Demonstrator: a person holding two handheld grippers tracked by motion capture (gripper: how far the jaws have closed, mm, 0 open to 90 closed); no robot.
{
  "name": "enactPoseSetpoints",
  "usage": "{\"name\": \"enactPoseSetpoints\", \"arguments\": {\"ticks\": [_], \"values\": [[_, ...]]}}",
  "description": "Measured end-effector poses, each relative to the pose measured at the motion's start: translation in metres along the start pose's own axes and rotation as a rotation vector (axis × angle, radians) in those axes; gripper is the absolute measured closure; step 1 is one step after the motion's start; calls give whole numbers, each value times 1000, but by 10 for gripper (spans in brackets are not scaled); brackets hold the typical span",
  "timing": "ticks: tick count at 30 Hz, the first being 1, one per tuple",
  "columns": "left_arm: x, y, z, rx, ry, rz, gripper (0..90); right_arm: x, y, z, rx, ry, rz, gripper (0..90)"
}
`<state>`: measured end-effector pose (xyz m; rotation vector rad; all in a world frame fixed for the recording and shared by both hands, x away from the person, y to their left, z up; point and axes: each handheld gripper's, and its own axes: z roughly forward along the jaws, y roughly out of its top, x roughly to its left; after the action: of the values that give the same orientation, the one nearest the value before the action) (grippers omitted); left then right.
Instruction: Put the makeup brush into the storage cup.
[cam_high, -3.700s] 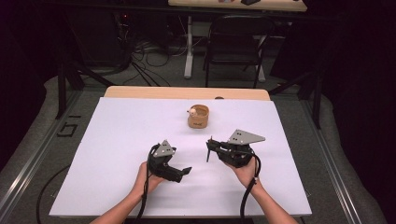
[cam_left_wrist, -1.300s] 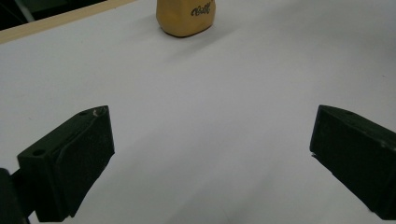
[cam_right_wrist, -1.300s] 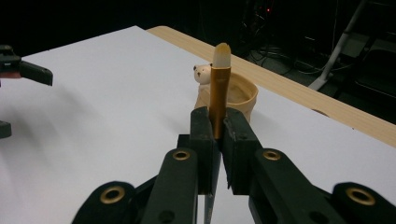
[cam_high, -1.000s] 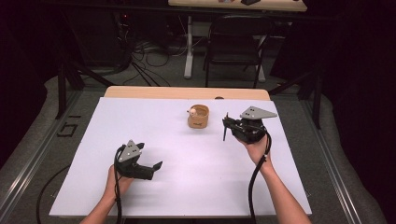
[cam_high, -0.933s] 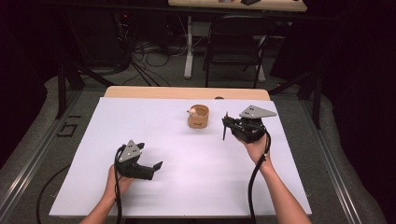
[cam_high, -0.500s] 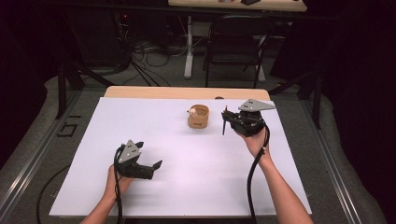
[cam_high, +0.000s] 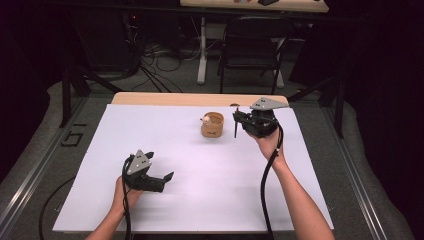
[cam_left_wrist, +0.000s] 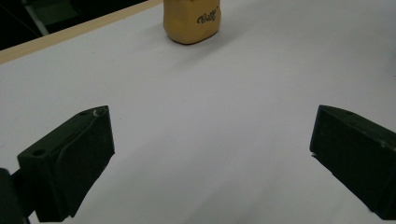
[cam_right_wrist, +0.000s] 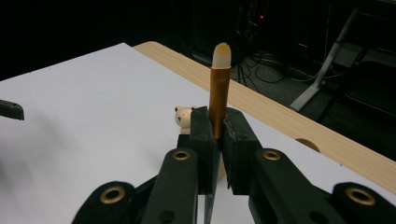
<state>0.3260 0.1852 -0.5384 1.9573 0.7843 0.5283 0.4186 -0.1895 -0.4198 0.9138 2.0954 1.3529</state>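
The right gripper (cam_high: 236, 126) hangs just right of the tan pen cup (cam_high: 212, 125), its jaws clenched on a gold pen (cam_right_wrist: 219, 95) that stands upright with its pale tip up. The left gripper (cam_high: 167, 176) rests on the white tabletop (cam_high: 190, 165), well apart from the cup, jaws released and holding nothing. A little bear figure (cam_right_wrist: 183, 116) shows at the cup's rim.

Dim room, grey carpet floor (cam_high: 60, 115), black chair (cam_high: 250, 47), tangled cables (cam_high: 160, 60) behind white-topped table (cam_high: 200, 200).
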Motion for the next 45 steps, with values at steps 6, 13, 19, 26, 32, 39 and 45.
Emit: {"name": "enactPoseSetpoints", "arguments": {"ticks": [6, 13, 19, 26, 32, 39, 45], "values": [[1, 0, 1, 3, -1, -6, 0, -1, 12, 4, -3, -5, -13, 840], [0, 0, 1, 8, 0, 1, 0, -3, 23, 10, -9, -5, -14, 840], [0, 0, 1, 6, 8, -1, 1, -5, 30, 15, -12, -3, -17, 841], [-1, 0, 1, 7, 9, 1, 1, -6, 37, 21, -25, -12, -17, 841], [0, 1, 0, 3, 13, 1, 1, -5, 43, 27, -34, -13, -22, 841], [-1, 1, 0, 2, 11, 8, 1, -4, 49, 38, -47, -21, -31, 841], [0, 1, 1, 4, 8, 7, 1, -4, 50, 48, -47, -24, -34, 842]]}}
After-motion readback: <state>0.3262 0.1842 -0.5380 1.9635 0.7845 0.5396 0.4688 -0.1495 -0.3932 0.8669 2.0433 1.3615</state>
